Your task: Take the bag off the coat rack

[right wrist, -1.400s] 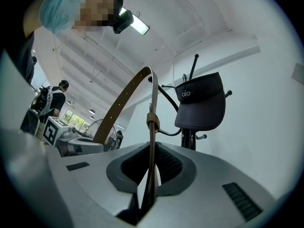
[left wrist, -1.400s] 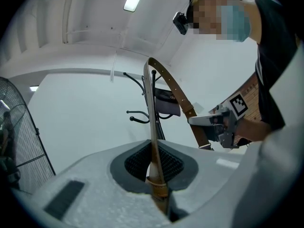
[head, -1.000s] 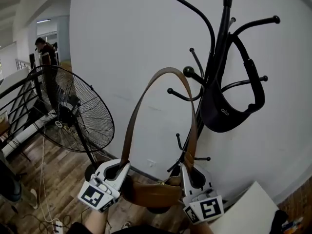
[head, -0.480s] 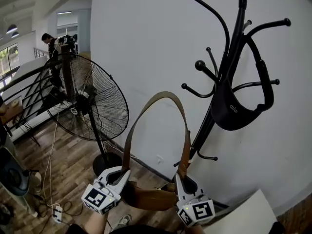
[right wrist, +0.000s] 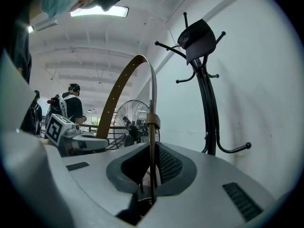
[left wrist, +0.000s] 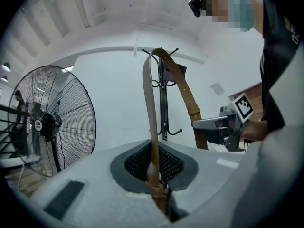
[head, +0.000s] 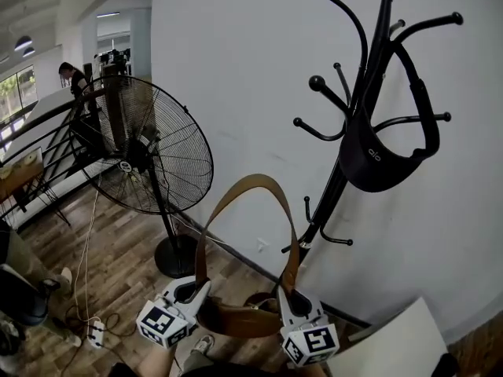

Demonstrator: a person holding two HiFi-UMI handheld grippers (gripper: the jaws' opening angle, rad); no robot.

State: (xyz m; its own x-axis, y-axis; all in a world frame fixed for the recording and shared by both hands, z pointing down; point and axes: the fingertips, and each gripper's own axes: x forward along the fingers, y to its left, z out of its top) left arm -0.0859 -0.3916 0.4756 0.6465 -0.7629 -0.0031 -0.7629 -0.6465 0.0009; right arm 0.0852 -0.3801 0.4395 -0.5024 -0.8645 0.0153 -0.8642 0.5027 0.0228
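1. The black round-caged floor fan [head: 149,144] stands to the left. A leftward swing could carry the load against its cage.
2. The left gripper [head: 191,290] is clamped on the left end of the strap. The strap sits thin between the pads, so a sharp pull may slip it.
3. The brown leather bag [head: 240,317] hangs low between both grippers, clear of the rack. Its arched brown strap [head: 253,181] stands tall and could snag a lower hook.
4. The right gripper [head: 288,293] is clamped on the right strap end.
5. The black metal coat rack [head: 369,77] carries a black sling pouch [head: 377,163], and a knock could dislodge it.
6. The bag's underside and the rack's base are hidden.
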